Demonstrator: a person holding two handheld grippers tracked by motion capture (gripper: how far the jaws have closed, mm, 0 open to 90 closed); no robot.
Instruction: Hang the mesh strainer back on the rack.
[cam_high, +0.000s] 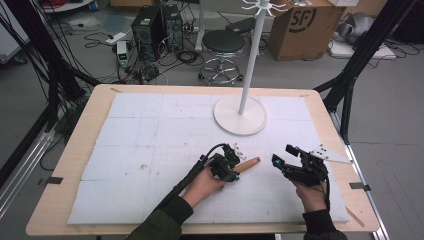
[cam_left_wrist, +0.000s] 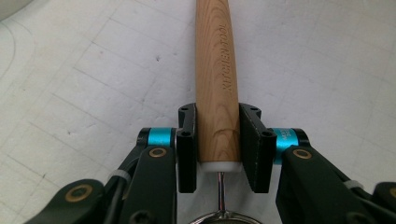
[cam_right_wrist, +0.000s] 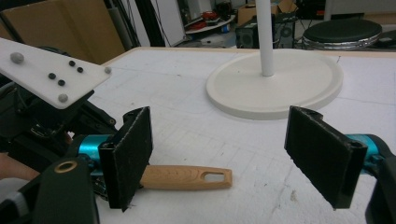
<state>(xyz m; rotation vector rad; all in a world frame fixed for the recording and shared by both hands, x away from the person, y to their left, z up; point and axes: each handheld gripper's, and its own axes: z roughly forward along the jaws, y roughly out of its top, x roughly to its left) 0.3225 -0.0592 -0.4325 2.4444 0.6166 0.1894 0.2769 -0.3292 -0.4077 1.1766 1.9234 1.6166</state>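
A kitchen tool with a light wooden handle (cam_left_wrist: 217, 70) stamped "KITCHEN TOOL" lies low over the white mat. My left gripper (cam_left_wrist: 218, 119) is shut on the handle near its white collar and thin metal shaft; the tool's head is hidden under the gripper. From above, the handle (cam_high: 249, 163) sticks out to the right of the left gripper (cam_high: 234, 168). The handle's free end (cam_right_wrist: 187, 177) has a hanging slot. My right gripper (cam_right_wrist: 224, 135) stands wide open with nothing between its pads, just right of the handle's tip (cam_high: 283, 155).
A white stand with a round base (cam_high: 240, 116) and a tall pole (cam_high: 251, 60) rises at the mat's far middle; its base (cam_right_wrist: 275, 86) is ahead of the right gripper. The gridded white mat (cam_high: 150, 140) covers the wooden table. Stool, boxes and cables lie beyond.
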